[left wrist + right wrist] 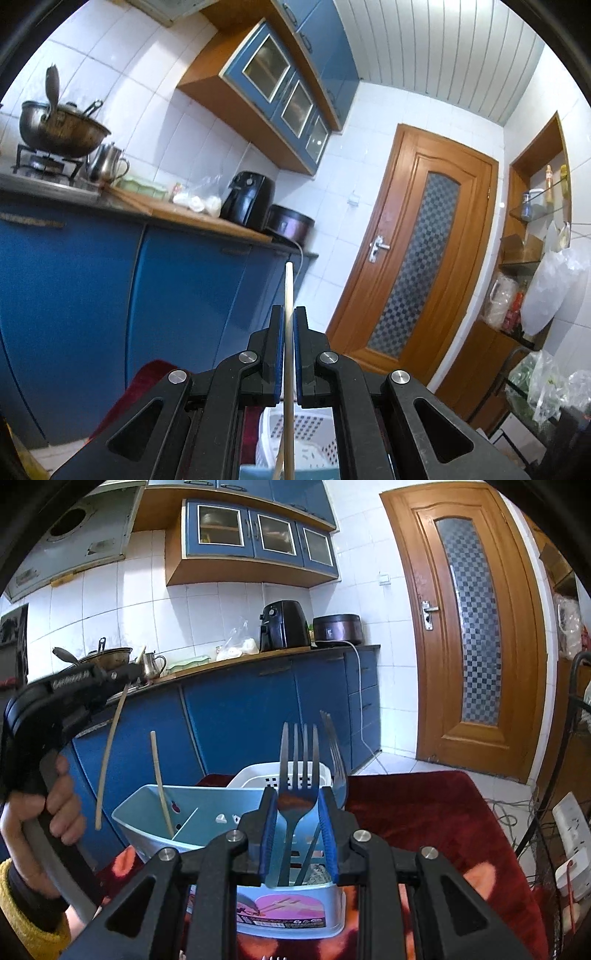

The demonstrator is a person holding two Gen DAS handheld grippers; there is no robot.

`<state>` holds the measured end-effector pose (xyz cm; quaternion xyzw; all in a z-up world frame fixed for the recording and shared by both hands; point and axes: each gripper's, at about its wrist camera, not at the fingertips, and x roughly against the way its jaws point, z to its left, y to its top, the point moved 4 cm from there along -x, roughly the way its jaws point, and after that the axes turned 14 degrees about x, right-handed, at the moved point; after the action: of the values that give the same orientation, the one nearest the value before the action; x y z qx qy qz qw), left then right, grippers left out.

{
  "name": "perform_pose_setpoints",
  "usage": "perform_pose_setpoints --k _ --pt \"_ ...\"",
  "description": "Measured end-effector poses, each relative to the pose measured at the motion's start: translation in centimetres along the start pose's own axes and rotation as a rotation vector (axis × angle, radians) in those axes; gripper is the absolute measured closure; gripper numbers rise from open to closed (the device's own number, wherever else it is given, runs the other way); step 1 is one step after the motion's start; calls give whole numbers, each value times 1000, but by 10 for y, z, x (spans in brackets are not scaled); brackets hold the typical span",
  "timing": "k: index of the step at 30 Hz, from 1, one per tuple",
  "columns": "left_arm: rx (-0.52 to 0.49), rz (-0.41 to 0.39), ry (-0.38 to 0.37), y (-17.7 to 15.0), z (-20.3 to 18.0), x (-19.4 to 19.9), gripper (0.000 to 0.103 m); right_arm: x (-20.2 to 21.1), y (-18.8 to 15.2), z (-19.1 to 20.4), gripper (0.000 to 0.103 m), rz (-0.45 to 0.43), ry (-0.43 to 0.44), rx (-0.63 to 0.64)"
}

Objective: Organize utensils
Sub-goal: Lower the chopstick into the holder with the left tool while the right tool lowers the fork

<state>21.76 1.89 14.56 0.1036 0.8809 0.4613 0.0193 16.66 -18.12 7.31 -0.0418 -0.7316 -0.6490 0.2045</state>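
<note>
My left gripper [289,317] is shut on a pale chopstick [288,295] that sticks out forward between the blue pads. In the right wrist view the left gripper [122,675] holds that chopstick [110,746] tilted above the left side of a light blue utensil holder [147,812]. A second chopstick [160,782] stands in the holder's left compartment. My right gripper [297,794] has its jaws around a steel fork [297,760] standing tines up in the right compartment. Another fork [336,753] stands just behind it.
A white perforated basket [255,775] sits behind the holder on a dark red cloth [424,812]. Blue cabinets [240,709] and a counter with an air fryer [282,626] and a cooker stand beyond. A wooden door [469,627] is to the right. Cables and a power strip [569,819] lie far right.
</note>
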Motion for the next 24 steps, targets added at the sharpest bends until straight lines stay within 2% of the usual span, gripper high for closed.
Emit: perform_pose_setpoints --k 3,11,16,24 --pt "5 -46 1 5 -3 0 99 1 -1 -1 69 -2 7 -10" --pt "42 -106 53 -1 15 -2 99 4 -4 1 66 -9 43 -26" --pt "83 -110 47 -5 23 -1 99 9 -4 3 64 -21 58 -32" --pt "80 -71 67 -26 37 6 98 14 -5 5 64 -34 75 -41"
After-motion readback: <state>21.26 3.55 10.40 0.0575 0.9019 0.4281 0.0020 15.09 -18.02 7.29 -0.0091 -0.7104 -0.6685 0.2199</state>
